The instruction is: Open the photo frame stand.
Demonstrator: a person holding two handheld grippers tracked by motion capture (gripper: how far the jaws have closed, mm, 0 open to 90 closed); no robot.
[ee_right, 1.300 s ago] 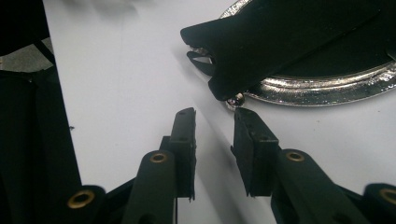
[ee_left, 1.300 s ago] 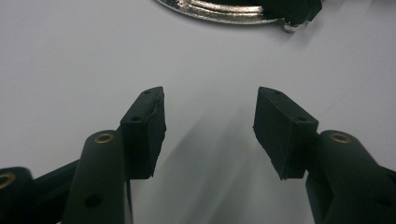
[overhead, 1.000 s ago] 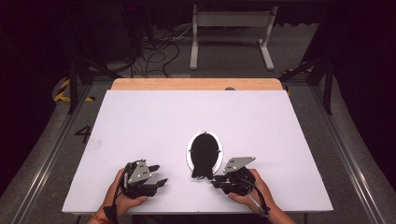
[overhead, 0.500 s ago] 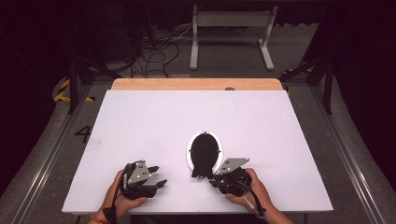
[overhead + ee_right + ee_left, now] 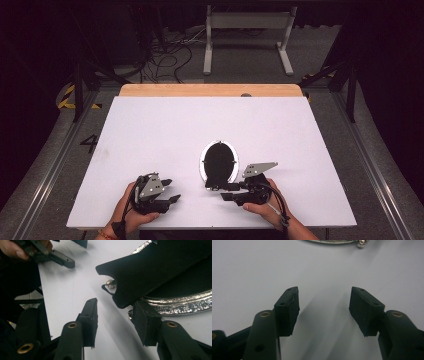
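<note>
An oval silver-rimmed picture frame (image 5: 219, 162) lies face down on the white table (image 5: 150, 130), its black back up. In the right gripper view its black stand flap (image 5: 155, 267) sticks out over the silver rim (image 5: 180, 303). My right gripper (image 5: 216, 191) is open at the frame's near edge. Its jaws (image 5: 115, 312) stand apart just short of the flap's tip, and the right one is close to the rim. My left gripper (image 5: 172, 190) rests open and empty at the front left. Beyond its jaws (image 5: 324, 300) the frame's rim (image 5: 332, 241) lies farther off.
The table's front edge is just behind both hands. A wooden strip (image 5: 210, 90) borders the far edge. Past the table there are cables and a metal stand (image 5: 247, 30) on the floor. The other hand with the left gripper (image 5: 57, 258) shows at the upper left of the right gripper view.
My right gripper has slid a little to the left, nearer the frame's lower edge. The left gripper and the frame have stayed put.
</note>
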